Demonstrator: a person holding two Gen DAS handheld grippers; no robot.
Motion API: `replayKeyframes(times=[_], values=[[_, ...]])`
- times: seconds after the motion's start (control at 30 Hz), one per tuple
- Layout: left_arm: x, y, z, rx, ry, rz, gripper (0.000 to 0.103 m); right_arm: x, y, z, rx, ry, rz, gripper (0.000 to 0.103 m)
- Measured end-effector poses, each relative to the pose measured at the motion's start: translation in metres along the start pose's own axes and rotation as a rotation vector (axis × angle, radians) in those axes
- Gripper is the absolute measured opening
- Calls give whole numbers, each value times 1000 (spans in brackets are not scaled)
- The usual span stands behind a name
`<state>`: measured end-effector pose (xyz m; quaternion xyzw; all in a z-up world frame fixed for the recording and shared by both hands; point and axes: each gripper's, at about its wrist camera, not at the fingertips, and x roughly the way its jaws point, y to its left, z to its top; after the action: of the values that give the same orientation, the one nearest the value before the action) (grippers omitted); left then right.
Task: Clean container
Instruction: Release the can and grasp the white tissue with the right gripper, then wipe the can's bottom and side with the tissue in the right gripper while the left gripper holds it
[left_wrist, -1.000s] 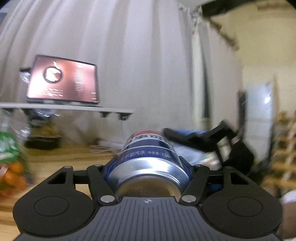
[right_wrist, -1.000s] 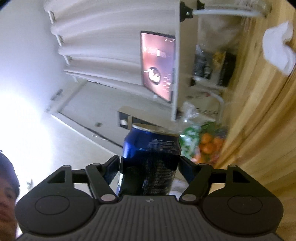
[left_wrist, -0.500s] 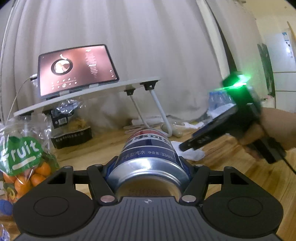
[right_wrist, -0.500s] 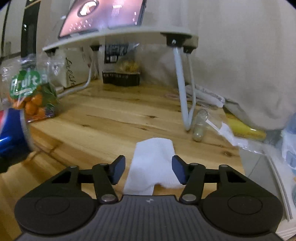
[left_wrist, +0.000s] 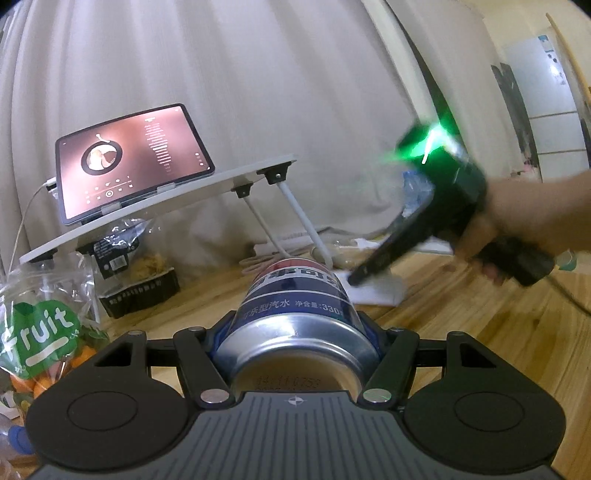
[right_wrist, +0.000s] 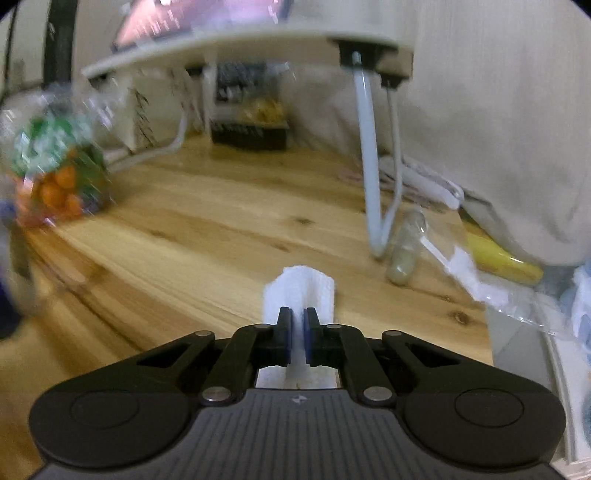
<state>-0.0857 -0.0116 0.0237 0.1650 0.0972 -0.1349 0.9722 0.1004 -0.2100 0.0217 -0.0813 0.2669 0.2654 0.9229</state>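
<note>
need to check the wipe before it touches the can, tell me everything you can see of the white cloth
The white cloth is a small, soft, folded piece that looks like tissue or thin fabric, plain, with no stain visible. It lies on the wooden table, its middle pinched up into a ridge by the right gripper, whose jaws are closed on it. The far end stands slightly raised. In the left wrist view it shows beyond the can, apart from it.

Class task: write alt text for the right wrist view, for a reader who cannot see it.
The right gripper has its fingers closed on a folded white cloth lying on a wooden table. Behind it stand a white stand's legs and, blurred at left, a bag of oranges.
</note>
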Motion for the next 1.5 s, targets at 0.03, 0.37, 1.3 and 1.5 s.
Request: replayKeyframes(times=[0.03,0.37,1.3,1.5], values=[[0,0,0,-1,2,-2,68,-13,3,4,25,-31,49,9],[2,-2,0,9,15,-9,67,-104,110,28,-130,-98,489,9],[-6,4,-1,-31,-31,-7,67,-109,119,11,-159,-119,552,10],[-6,6,-2,-44,-32,-4,67,-100,101,15,-129,-135,492,10]])
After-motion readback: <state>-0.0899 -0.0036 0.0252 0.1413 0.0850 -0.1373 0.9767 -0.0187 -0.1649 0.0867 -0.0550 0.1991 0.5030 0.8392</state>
